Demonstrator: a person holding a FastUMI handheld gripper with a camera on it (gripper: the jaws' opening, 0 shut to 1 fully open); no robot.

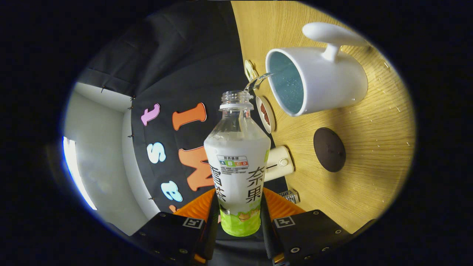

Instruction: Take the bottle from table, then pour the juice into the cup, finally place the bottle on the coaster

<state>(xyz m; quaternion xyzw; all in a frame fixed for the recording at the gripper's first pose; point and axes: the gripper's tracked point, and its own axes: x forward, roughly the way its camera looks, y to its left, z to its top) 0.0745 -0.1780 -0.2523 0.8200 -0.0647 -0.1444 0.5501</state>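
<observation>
While jaws clamp the bottle [238, 162] (tilted, stream reaching the cup [314, 79]), overtilting risks juice splashing past the rim onto worktop [369, 155].

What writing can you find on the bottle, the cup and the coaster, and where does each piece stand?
Bottle, clamped between the gripper's fingers: large dark characters in two columns on its label, not transcribed here.
Same label, above them: a small lettered colour scale with fine print under it, too small to read.
Cup: no writing.
Coaster: no writing.
</observation>
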